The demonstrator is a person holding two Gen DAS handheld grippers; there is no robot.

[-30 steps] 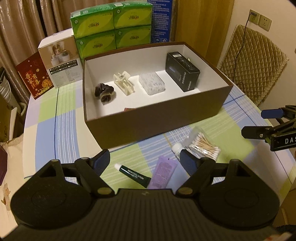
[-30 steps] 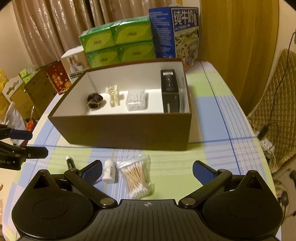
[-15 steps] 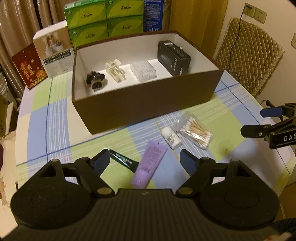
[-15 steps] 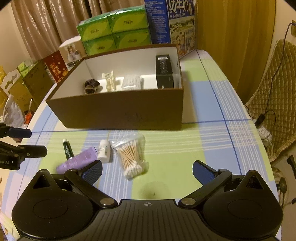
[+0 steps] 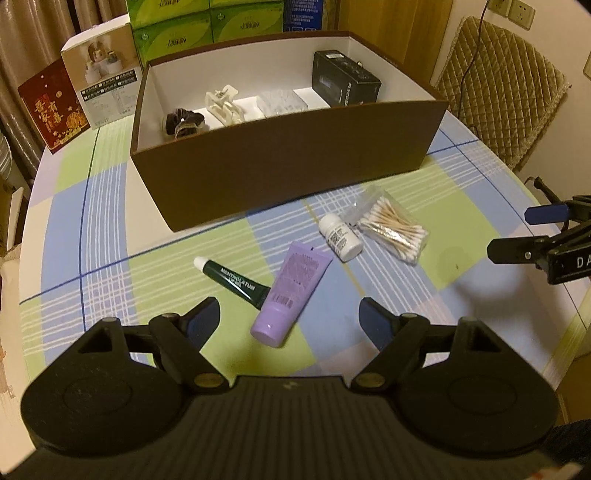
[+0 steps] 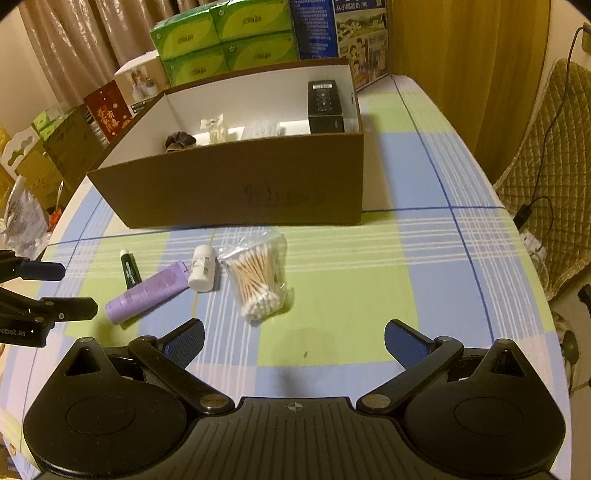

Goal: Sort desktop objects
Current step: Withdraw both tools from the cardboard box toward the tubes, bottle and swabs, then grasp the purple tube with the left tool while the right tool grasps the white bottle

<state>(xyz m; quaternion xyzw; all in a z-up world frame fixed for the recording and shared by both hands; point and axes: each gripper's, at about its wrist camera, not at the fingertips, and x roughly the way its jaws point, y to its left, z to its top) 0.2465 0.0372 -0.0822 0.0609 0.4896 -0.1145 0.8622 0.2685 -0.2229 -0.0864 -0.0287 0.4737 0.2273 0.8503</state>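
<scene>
A brown box (image 5: pixel 288 162) (image 6: pixel 236 192) with a white inside holds a dark scrunchie (image 5: pixel 183 123), a cream hair clip (image 5: pixel 223 105), a clear case (image 5: pixel 282 105) and a black box (image 5: pixel 345 83). In front of it on the checked cloth lie a green tube (image 5: pixel 232 282) (image 6: pixel 129 269), a purple tube (image 5: pixel 291 299) (image 6: pixel 147 293), a small white bottle (image 5: pixel 340 238) (image 6: pixel 202 267) and a bag of cotton swabs (image 5: pixel 391 229) (image 6: pixel 258 280). My left gripper (image 5: pixel 288 317) is open, just short of the purple tube. My right gripper (image 6: pixel 293 341) is open and empty, near the swabs.
Green tissue packs (image 6: pixel 225 40), a blue milk carton (image 6: pixel 343 33), a white box (image 5: pixel 99 85) and a red box (image 5: pixel 51 107) stand behind the brown box. A padded chair (image 5: pixel 506 92) is at the right. The table's round edge (image 5: pixel 554 354) is near.
Both grippers have pulled back from the box toward the table's front. The tubes, bottle and swabs now lie farther ahead in both views. Nothing was taken hold of.
</scene>
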